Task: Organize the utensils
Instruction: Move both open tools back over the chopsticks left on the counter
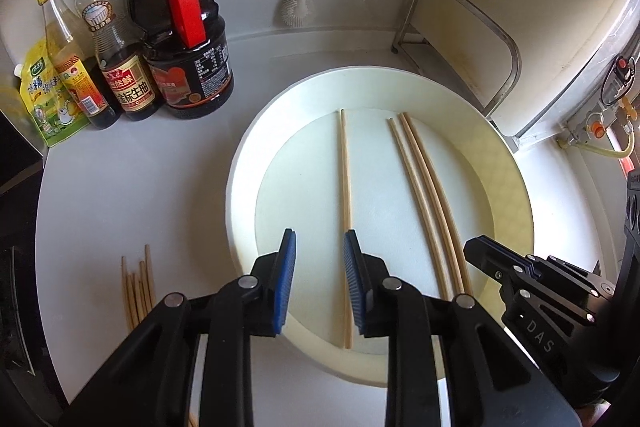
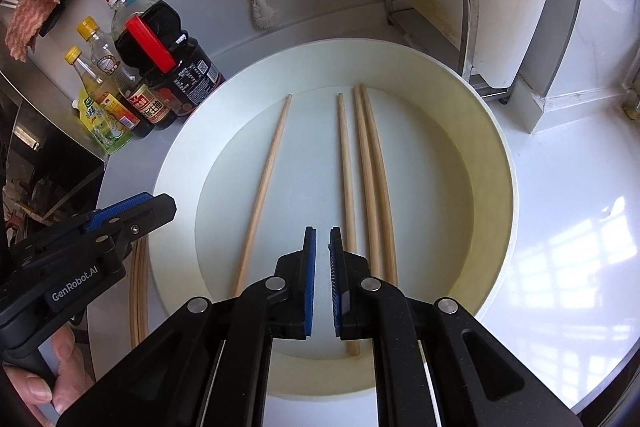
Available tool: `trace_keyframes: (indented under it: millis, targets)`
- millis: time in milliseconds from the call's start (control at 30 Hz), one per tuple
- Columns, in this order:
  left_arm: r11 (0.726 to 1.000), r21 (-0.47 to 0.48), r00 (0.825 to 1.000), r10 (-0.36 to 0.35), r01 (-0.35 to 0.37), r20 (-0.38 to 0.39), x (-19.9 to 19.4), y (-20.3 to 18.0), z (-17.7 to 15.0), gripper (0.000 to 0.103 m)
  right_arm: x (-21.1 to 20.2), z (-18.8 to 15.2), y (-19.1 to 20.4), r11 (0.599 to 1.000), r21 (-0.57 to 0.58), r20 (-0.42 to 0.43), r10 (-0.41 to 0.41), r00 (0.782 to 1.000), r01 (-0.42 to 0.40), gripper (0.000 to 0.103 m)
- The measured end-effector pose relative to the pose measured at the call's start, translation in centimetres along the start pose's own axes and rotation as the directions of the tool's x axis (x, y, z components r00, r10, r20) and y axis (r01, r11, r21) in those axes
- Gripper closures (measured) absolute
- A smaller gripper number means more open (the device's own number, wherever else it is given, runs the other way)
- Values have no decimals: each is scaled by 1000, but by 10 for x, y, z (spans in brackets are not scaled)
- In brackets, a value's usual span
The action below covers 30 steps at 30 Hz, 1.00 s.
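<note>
Your left gripper: fingers slightly parted, holding nothing, above the lone chopstick at frame centre. Right gripper: fingers nearly shut, empty. Four chopsticks in the tray; more on the bench, lower left. Likely between placements: fetch another.

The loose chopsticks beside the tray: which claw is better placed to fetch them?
Probably the left claw: the loose chopsticks lie at its own side, outside the tray. The right claw hangs above the tray's middle, shut.
</note>
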<state>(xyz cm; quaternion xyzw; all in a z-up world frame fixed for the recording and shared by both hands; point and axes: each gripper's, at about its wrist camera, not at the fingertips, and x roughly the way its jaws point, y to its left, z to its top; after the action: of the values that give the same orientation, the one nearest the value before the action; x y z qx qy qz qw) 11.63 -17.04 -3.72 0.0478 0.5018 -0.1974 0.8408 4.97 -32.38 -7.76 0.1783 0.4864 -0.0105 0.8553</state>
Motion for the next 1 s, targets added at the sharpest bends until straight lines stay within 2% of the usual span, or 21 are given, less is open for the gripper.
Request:
trace_keyframes:
  millis: [333, 467, 900, 1000]
  targets:
    - [1000, -7, 999, 19, -19, 35, -37, 25, -28, 74, -21, -29, 38, 999, -33, 12, 6, 1000, -6, 95]
    - [999, -16, 999, 30, -29, 39, -47, 40, -41, 72, -27, -42, 54, 999, -48, 12, 16, 1000, -15, 91]
    - [994, -74, 997, 75, -74, 3, -70, 112, -99, 68, -31, -77, 116, 992, -115, -12, 48, 999, -49, 88]
    - [992, -86, 996, 90, -90, -1, -75, 127, -111, 61, -31, -84, 129, 990, -129, -21, 57, 998, -59, 84]
